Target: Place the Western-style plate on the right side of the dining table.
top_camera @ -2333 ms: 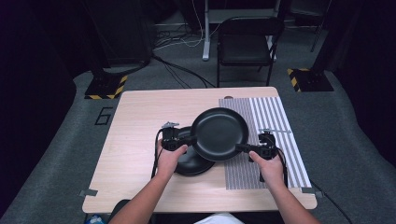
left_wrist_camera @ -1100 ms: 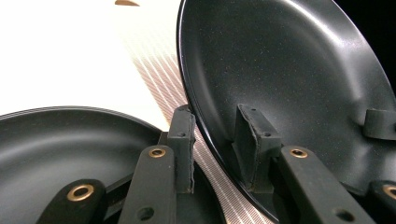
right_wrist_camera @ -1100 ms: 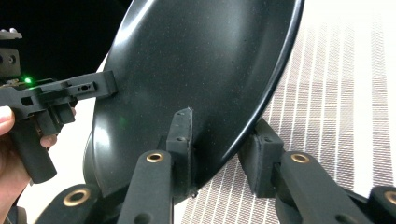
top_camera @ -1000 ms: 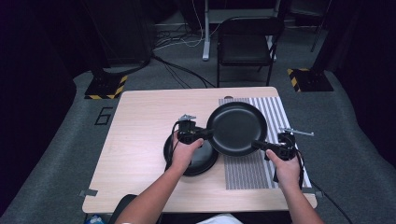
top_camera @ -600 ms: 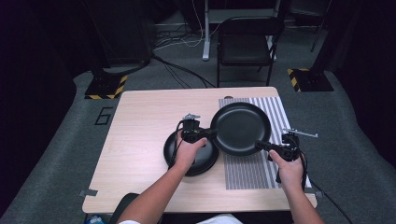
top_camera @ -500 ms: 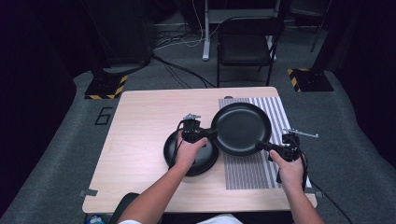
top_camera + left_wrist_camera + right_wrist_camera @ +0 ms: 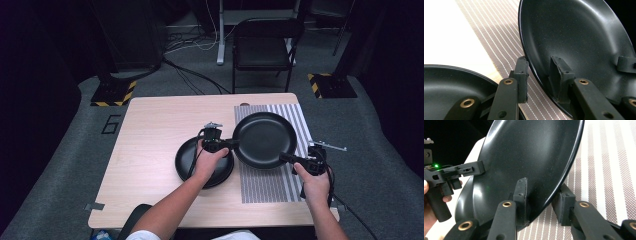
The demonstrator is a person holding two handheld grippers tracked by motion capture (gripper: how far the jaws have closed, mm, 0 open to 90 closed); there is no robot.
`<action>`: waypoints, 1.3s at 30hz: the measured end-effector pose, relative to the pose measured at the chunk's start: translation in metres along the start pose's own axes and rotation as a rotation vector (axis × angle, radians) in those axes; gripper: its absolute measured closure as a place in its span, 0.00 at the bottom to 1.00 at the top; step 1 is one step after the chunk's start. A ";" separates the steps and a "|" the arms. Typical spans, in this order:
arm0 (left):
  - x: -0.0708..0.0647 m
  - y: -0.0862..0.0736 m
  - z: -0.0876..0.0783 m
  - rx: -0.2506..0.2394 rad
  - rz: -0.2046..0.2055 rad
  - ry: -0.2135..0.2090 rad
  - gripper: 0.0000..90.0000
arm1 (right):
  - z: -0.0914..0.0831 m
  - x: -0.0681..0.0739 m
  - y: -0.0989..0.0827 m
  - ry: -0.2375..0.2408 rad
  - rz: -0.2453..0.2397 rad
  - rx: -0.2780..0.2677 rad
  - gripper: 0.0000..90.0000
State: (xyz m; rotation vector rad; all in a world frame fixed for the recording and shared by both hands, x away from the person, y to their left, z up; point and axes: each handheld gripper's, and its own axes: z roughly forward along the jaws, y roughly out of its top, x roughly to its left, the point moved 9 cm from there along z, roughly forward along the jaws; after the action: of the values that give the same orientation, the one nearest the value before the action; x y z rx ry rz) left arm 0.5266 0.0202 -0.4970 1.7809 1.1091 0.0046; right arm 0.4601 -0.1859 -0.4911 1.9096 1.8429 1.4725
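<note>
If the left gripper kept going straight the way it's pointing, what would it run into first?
The left gripper already straddles the rim of the large black plate, one jaw inside, one outside. Straight on, the plate's wall would likely jam into the jaws, though depth is hard to judge.

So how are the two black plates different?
The bigger plate is held over the striped mat, with the left gripper and right gripper clamping its rim; the smaller plate lies ungripped on the wooden table. Both are round and black.

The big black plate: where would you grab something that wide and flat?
By its thin rim, from opposite sides. The plate is shallow with no handle, so only the edge fits between jaws. The left gripper pinches the near-left rim, the right gripper the near-right, one jaw inside, one underneath.
</note>
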 end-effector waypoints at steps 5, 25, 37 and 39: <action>-0.004 0.000 0.006 0.002 0.004 -0.012 0.76 | -0.005 -0.005 0.000 -0.014 0.007 -0.011 0.74; -0.016 0.001 0.025 0.018 0.011 -0.040 0.76 | -0.017 -0.021 0.001 -0.047 0.031 -0.043 0.74; -0.017 -0.003 0.034 0.040 0.006 -0.045 0.76 | -0.016 -0.029 -0.002 -0.056 0.047 -0.038 0.74; -0.017 -0.004 0.035 0.041 0.006 -0.045 0.76 | -0.016 -0.031 -0.003 -0.059 0.048 -0.037 0.74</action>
State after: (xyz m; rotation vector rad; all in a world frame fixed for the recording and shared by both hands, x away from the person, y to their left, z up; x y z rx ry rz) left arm 0.5306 -0.0168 -0.5098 1.8119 1.0785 -0.0546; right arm 0.4534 -0.2189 -0.5013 1.9709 1.7445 1.4368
